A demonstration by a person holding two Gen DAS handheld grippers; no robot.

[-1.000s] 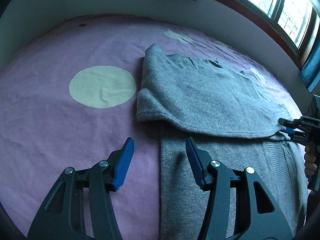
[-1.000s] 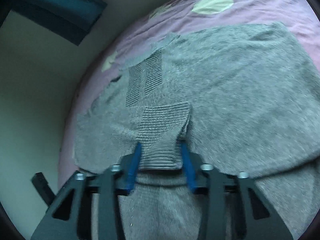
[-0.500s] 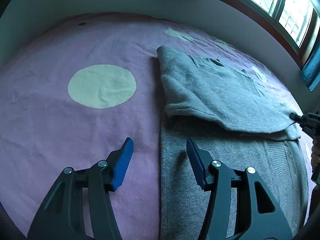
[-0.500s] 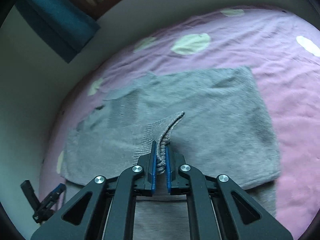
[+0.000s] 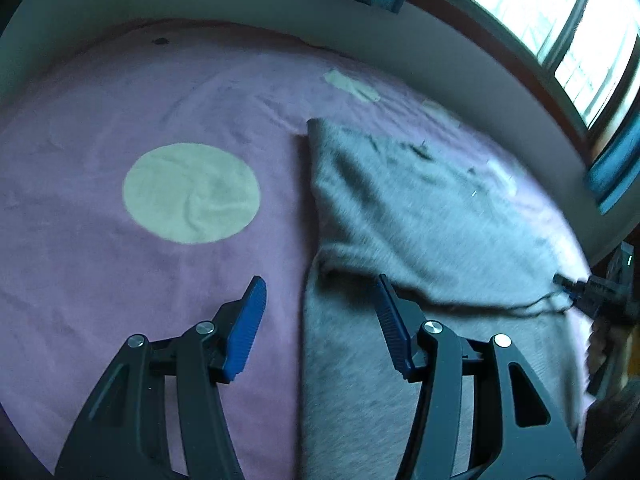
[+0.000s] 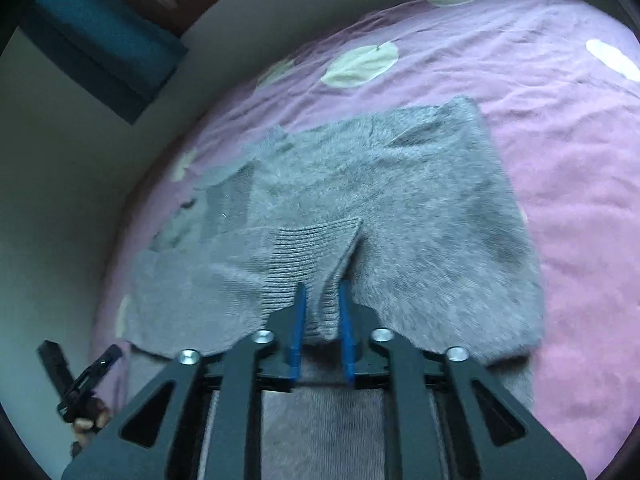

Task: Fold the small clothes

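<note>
Purple bedspread w/ pale dots (image 5: 100,272) fills frame left; left gripper (image 5: 320,300) hovers lower centre, jaws apart, empty. Fuzzy grey knit sweater (image 5: 420,208) lies centre-right, folded over. Right gripper (image 6: 322,312) lower centre in its view, jaws opening around ribbed cuff (image 6: 316,248). Best: let cuff drop flat, then smooth edges.

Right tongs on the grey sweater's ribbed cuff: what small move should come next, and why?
Probably draw the right tongs back off the ribbed cuff. Their jaws are opening with the cuff between them, and the grey sweater is already folded over itself, so the cuff can drop there.
</note>
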